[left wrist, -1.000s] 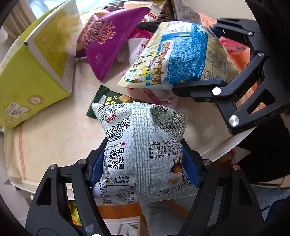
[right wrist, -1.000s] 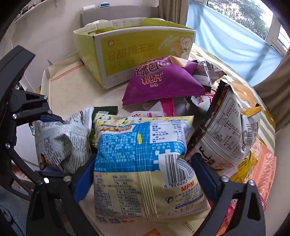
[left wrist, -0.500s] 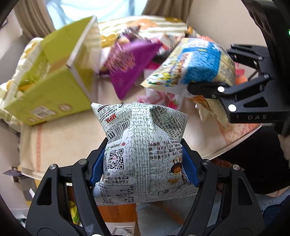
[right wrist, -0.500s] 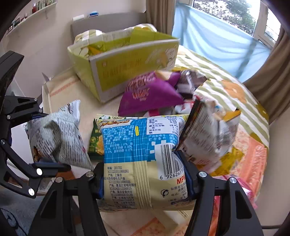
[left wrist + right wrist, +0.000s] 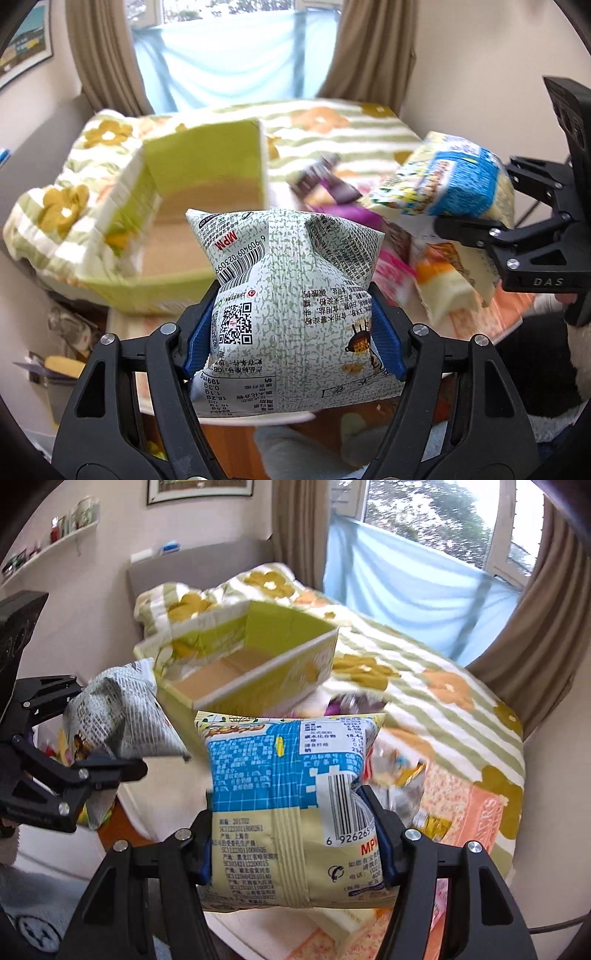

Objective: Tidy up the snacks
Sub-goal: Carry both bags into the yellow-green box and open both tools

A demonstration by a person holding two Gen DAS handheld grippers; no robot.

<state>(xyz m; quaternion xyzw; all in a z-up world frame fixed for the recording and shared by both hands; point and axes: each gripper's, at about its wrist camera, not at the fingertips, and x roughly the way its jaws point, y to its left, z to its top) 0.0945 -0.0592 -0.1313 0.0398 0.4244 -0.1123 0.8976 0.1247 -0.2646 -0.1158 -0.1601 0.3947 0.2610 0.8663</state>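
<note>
The left hand-held gripper (image 5: 295, 332) clamps a green-speckled snack bag (image 5: 291, 317) between its blue pads. The right hand-held gripper (image 5: 297, 843) squeezes a blue-and-yellow snack bag (image 5: 291, 805). From the right one, the open yellow box (image 5: 258, 664) lies at eleven o'clock, loose snacks (image 5: 402, 775) at two.

Black gripper (image 5: 295, 332) frames, blue pads (image 5: 197, 343), silver screws.

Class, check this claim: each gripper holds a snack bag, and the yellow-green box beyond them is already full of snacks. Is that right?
Not quite. Each gripper does hold a bag, but the yellow-green box shows only bare cardboard inside; the right wrist view shows it.
</note>
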